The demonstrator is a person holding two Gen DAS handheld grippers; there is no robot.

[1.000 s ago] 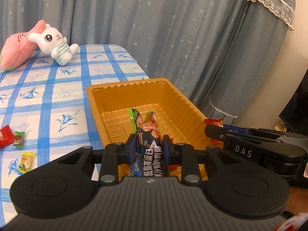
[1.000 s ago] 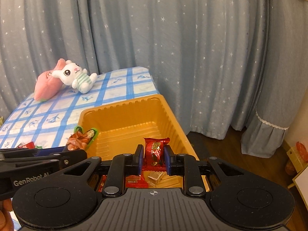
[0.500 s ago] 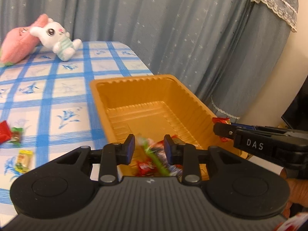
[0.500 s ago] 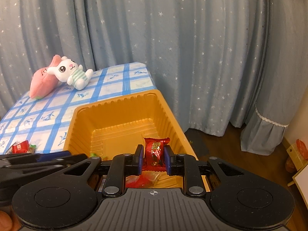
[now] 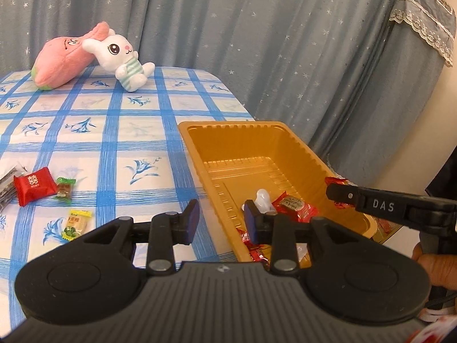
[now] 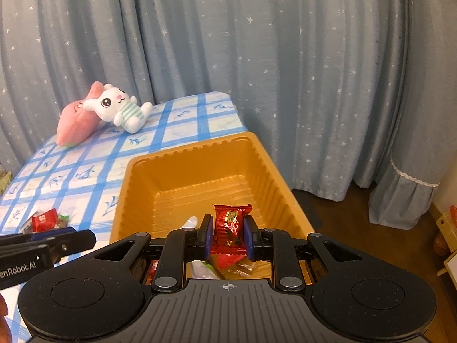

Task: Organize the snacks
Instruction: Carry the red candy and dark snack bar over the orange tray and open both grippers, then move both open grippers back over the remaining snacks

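Right gripper clamps 1 red snack packet above the orange tray (snacks inside) — left gripper is opening, nothing between its fingers.

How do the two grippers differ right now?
The left gripper is empty with its jaws opening; the right gripper is shut on a red candy. The left sits over the tablecloth beside the orange tray; the right is above the tray. Both point downward.

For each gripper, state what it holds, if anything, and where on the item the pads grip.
The right gripper holds a red snack packet, pinched across its lower half, above the orange tray. The left gripper, jaws opening, holds nothing.
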